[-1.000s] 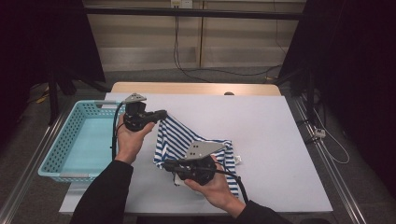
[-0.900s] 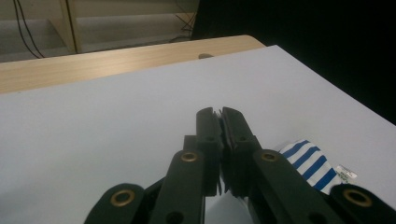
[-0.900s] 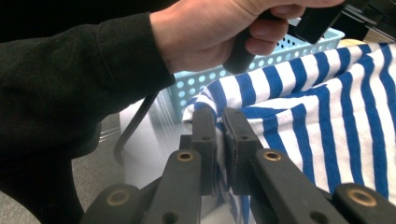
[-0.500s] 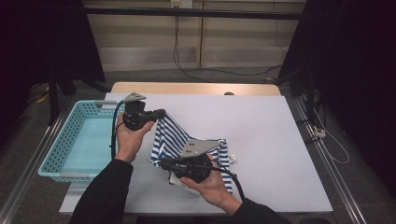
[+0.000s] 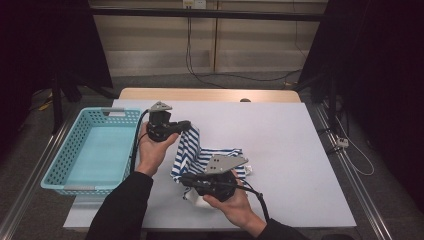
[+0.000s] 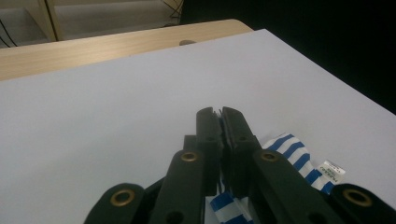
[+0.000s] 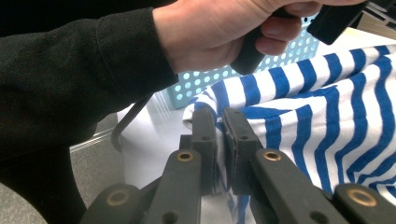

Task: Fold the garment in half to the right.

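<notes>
You've got both grippers, left (image 5: 184, 125) and right (image 5: 186, 180), clamped on the striped cloth (image 5: 200, 155); held up for folding, I'd guess.

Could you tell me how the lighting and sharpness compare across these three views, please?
High view: table evenly lit, surroundings dark, mild softness. Left gripper view: left claw crisp, background black. Right gripper view: striped garment bright and sharp, sleeve nearly featureless black.

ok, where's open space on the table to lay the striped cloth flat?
Free: the right half of the table, and the far strip beyond the striped cloth. Crowded: front left, with both hands and the basket at the left edge.
</notes>
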A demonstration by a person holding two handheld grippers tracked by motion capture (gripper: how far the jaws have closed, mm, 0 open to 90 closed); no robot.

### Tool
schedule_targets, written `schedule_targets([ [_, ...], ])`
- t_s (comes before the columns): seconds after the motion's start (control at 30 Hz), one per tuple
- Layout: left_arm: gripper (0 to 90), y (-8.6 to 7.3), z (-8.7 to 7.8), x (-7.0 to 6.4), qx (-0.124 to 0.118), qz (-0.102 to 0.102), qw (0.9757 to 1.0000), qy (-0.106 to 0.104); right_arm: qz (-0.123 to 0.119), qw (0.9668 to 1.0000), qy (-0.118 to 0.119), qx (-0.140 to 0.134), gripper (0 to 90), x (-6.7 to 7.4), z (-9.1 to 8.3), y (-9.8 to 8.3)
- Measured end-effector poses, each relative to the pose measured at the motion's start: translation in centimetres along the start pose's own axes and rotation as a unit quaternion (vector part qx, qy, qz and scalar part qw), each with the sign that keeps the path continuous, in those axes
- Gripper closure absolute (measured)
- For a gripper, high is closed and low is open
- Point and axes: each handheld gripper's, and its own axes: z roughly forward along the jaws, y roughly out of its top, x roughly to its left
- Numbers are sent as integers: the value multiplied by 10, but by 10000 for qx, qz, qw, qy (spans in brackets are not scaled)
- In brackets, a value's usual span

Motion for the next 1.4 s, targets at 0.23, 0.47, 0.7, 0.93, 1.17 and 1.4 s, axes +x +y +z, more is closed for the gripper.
schedule_targets([
  [0.23,865,-2,13,-10,77,39,10000,4,18,9999,-71,76,847,-1,-8,-7],
  [0.47,865,-5,27,-14,319,253,9992,-35,93,9996,-193,169,846,-5,-18,-18],
  [0.7,865,-7,39,-24,214,25,9996,-154,145,9993,-286,204,846,-8,-29,-28],
  [0.93,865,-9,48,-31,245,89,9994,-209,228,9989,-314,244,844,-10,-36,-35],
  [1.17,865,-15,64,-38,279,19,9992,-282,322,9984,-358,288,842,-14,-45,-44],
  [1.4,864,-20,80,-41,369,-85,9990,-245,362,9971,-530,396,839,-20,-55,-55],
])
